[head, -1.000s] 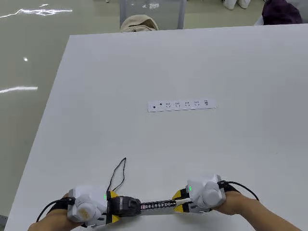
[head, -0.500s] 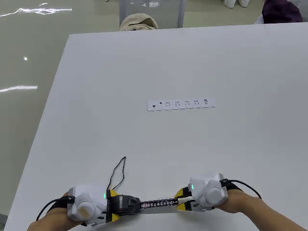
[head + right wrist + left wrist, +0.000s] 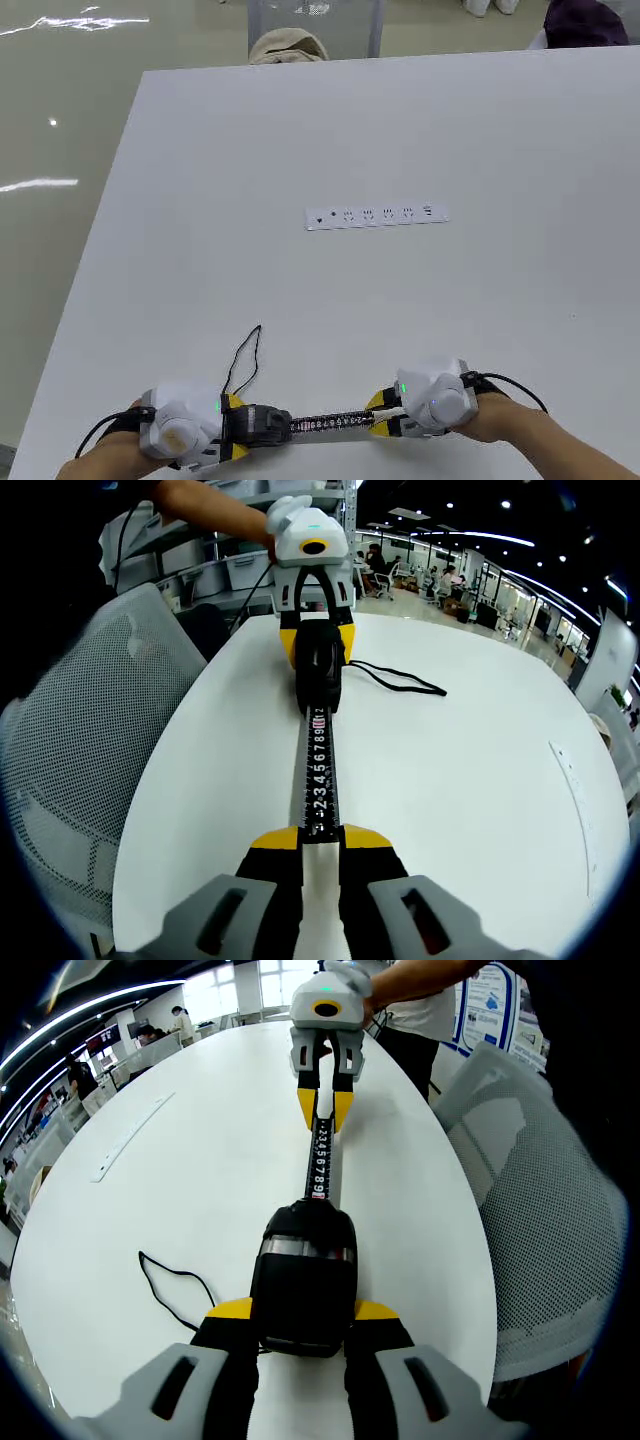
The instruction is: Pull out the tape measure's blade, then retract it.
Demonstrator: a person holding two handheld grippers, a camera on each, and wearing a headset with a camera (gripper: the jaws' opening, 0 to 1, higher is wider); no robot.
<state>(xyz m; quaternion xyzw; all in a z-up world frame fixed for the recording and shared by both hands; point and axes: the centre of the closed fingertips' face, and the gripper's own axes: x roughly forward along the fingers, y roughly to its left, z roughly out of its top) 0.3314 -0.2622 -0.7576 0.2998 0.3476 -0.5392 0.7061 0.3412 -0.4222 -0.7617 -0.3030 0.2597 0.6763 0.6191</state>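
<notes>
Stiff tape measure case point(image 3: 303, 1275) clamped in left hand-held gripper point(image 3: 305, 1312); thin, probably springy blade point(image 3: 318, 770) pinched at tip by right hand-held gripper point(image 3: 320, 838).

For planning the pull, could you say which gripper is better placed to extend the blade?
Probably right: the right gripper is shut on the blade, while the left gripper anchors the case.

1. Grippers: I count 2, my left gripper point(image 3: 305, 1312) and my right gripper point(image 3: 320, 840).
2. Tape measure point(image 3: 305, 1280): 1, clamped between the left fingers point(image 3: 230, 1312).
3. Blade point(image 3: 318, 775): 1, its end pinched between the right fingers point(image 3: 275, 840).
4. Black cord point(image 3: 245, 360): 1, just beside the left fingers.
5. Power strip point(image 3: 375, 216): 1, well apart from both pairs of fingers.
6. Table point(image 3: 400, 130): 1, under all fingers.
7. Mesh chair point(image 3: 540, 1210): I count 1, off to the side of the fingers.
</notes>
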